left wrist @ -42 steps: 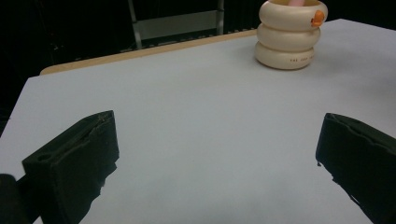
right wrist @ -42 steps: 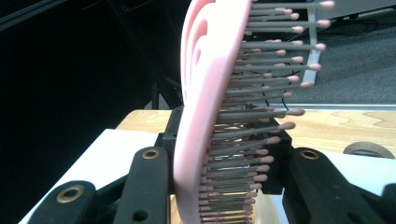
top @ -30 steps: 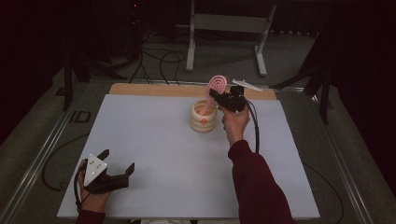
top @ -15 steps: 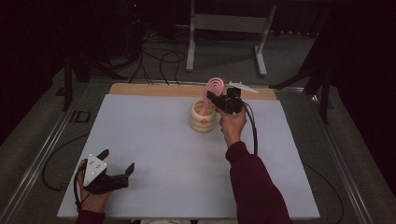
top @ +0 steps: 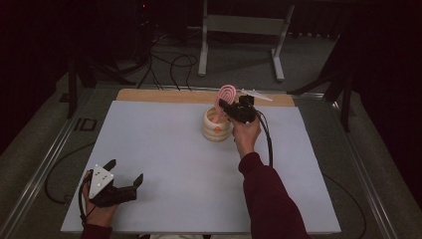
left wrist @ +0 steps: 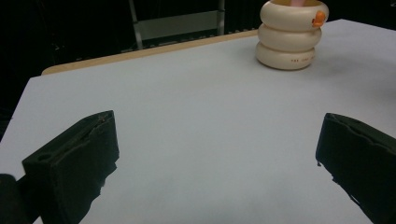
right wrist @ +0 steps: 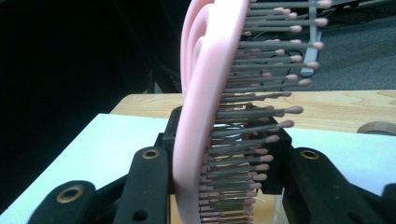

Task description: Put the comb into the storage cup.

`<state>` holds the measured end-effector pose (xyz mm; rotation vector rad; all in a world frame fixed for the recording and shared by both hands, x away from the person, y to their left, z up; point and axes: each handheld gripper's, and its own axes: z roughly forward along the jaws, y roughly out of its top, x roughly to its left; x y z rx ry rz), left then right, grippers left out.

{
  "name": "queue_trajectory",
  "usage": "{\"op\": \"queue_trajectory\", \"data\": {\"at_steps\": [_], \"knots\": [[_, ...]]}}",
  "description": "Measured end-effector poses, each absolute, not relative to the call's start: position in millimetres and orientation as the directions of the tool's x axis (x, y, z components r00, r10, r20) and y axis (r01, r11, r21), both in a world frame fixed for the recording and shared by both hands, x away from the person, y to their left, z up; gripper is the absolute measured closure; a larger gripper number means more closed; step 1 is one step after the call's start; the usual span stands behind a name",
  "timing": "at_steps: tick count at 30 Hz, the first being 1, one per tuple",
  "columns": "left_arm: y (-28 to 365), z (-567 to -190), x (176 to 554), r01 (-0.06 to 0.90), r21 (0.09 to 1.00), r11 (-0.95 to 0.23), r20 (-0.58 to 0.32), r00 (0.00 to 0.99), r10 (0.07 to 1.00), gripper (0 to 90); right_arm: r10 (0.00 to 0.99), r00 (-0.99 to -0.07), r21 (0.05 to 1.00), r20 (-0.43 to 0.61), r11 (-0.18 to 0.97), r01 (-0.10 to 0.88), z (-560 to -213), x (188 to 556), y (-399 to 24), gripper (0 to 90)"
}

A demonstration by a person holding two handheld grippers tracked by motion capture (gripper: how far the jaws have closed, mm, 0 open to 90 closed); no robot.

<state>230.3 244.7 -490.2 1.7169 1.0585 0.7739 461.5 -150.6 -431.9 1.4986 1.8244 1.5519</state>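
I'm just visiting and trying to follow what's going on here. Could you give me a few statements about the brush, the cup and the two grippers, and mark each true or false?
1. The right gripper is shut on the pink brush. True.
2. The brush lies flat on the table. False: it is held up over the cup.
3. The left gripper holds the cup. False: its fingers are open and apart from the cup.
4. The cup stands upright. True.
5. The brush bristles are blue. False: grey with pink tips.

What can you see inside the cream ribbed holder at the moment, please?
The pink hairbrush, clamped by the right gripper, reaches into the cream holder. Its lower end and the holder's interior are hidden by the rim.
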Motion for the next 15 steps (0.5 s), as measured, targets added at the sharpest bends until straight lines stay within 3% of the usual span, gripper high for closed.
{"op": "queue_trajectory", "data": {"at_steps": [15], "knots": [[245.1,-490.3,230.0,0.309,0.934,-0.182,0.036,0.425,0.905,0.0,0.856,-0.389,0.871,0.340,-0.130,0.475,-430.7,460.6,-146.2,63.8]]}}
